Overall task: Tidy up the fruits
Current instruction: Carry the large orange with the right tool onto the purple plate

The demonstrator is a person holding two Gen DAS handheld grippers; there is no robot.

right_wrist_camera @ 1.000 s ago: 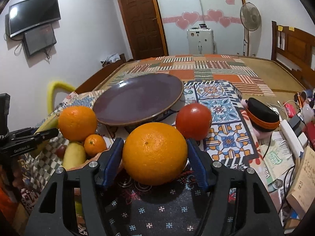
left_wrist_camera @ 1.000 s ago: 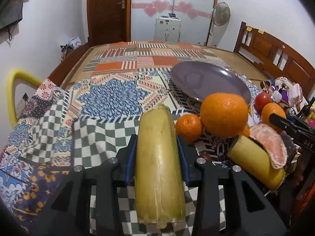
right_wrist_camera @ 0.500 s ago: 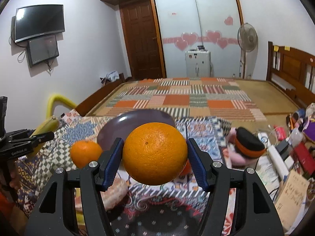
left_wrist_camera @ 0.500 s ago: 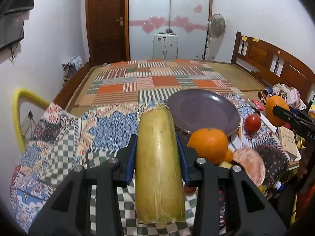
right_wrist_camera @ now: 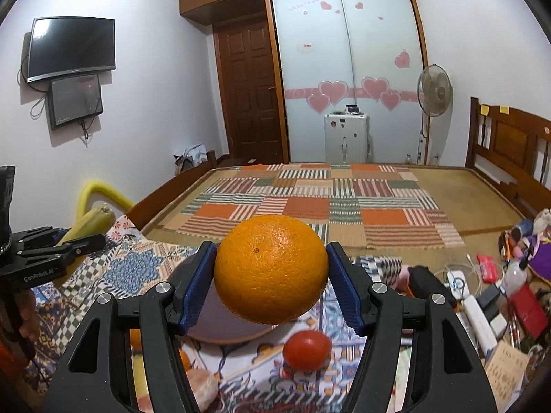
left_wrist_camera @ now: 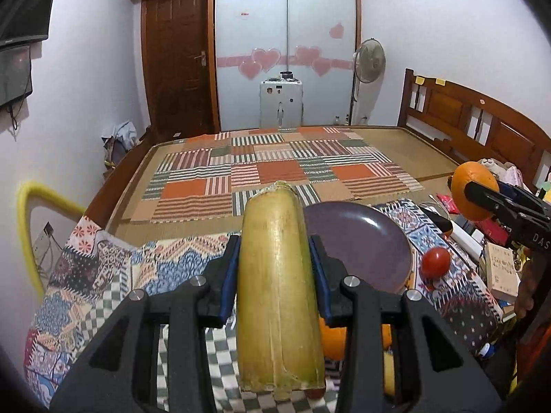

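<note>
My left gripper [left_wrist_camera: 274,258] is shut on a long yellow-green banana piece [left_wrist_camera: 277,296], held in the air above the patterned cloth. Its cut end points away from me. My right gripper [right_wrist_camera: 272,273] is shut on a large orange [right_wrist_camera: 271,269], lifted above the purple plate [right_wrist_camera: 210,320]. In the left wrist view the plate [left_wrist_camera: 365,241] lies empty just right of the banana, and the right gripper with its orange [left_wrist_camera: 470,191] hangs at the far right. A red tomato [left_wrist_camera: 435,262] sits by the plate's right rim. Another orange [left_wrist_camera: 332,340] peeks out under my left fingers.
Beyond the cloth lies a large bed with a striped patchwork mat [left_wrist_camera: 275,172] and a wooden headboard [left_wrist_camera: 482,127]. Clutter of books, cables and bottles [right_wrist_camera: 499,292] fills the right side. A peeled pink fruit [right_wrist_camera: 203,387] and a small tangerine [right_wrist_camera: 136,339] lie below the right gripper.
Both grippers have risen with their fruit, so the plate and the loose fruit now sit lower and farther away. The views have tilted up to show more of the room.
</note>
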